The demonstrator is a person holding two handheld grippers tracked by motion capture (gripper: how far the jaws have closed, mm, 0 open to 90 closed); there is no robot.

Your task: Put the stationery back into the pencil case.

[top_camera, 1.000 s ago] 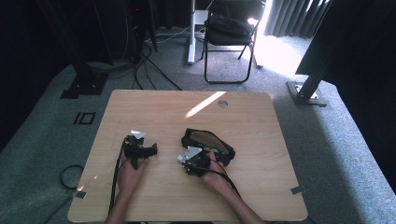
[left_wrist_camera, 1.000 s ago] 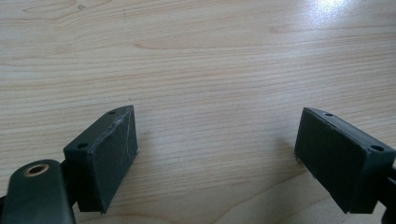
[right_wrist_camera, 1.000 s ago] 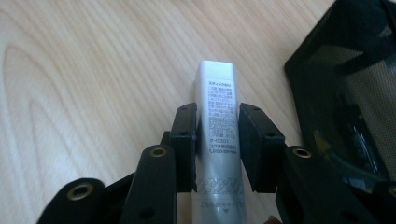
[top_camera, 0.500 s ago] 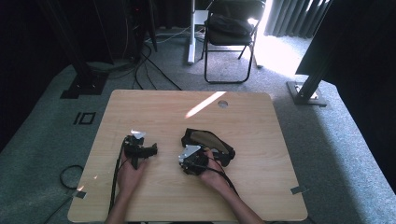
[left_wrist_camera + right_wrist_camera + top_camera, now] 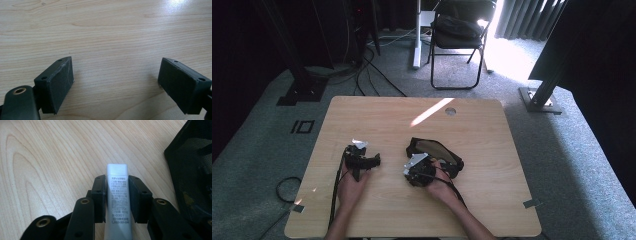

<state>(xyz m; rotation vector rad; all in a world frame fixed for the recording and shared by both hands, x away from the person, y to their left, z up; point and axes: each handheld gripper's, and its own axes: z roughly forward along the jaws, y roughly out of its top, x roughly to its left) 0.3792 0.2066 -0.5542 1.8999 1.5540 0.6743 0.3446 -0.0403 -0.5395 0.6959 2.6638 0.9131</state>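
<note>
Resting on the bare wooden table [image 5: 492,125], the left gripper [image 5: 116,82] sits well left of the black mesh pouch [image 5: 435,150], jaws spread wide with nothing between them; idle for now.

Right gripper [image 5: 117,195], just left of and touching close to the pouch, has its jaws pressed on both sides of a glue stick [image 5: 117,202]; they have just been closing further on it. Stick lies along the jaws, cap end poking out past the pads, over the table just left of the pouch wall.

Step in hand, as I judge it: stick gripped, about to go into the pouch. Next move likely calls for lifting, swinging toward the pouch opening, maybe the left gripper holding the rim open.

Stick look: slim, grey-white tube, squarish pale cap, small black printed text down its side. Smooth plastic, could slip or twist.
</note>
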